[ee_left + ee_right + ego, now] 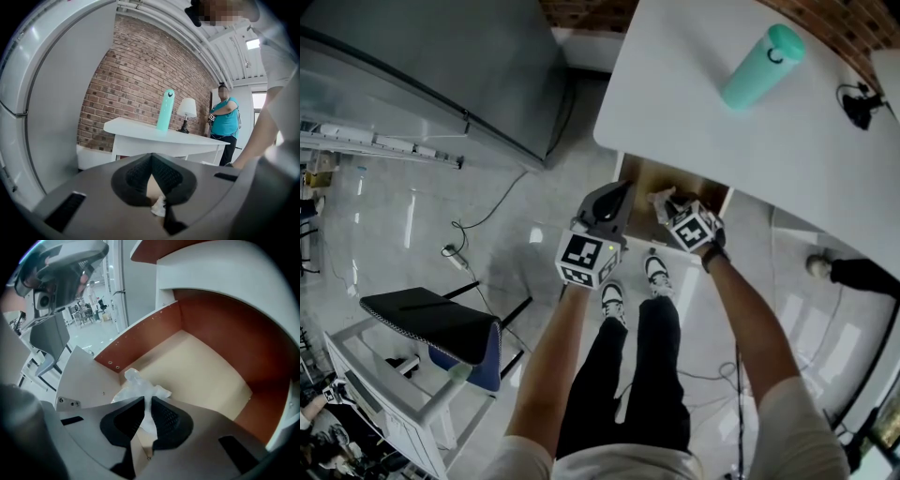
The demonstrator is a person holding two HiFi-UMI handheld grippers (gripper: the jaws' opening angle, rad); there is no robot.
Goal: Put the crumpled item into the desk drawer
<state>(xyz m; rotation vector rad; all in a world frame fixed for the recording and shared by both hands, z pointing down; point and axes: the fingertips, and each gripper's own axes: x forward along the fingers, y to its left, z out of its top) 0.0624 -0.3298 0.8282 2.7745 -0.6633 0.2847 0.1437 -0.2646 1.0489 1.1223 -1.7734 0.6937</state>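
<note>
Under the front edge of the table (703, 112), the drawer (140, 341) stands open, and the right tongs (147, 400) pinch the crumpled item (140, 389) above its bare floor, not yet let go. Dropping it and shutting the drawer remain. The left tongs (151, 158) are pressed together, empty. Whether the item touches the floor is unclear — the drawer's front is cut off.
</note>
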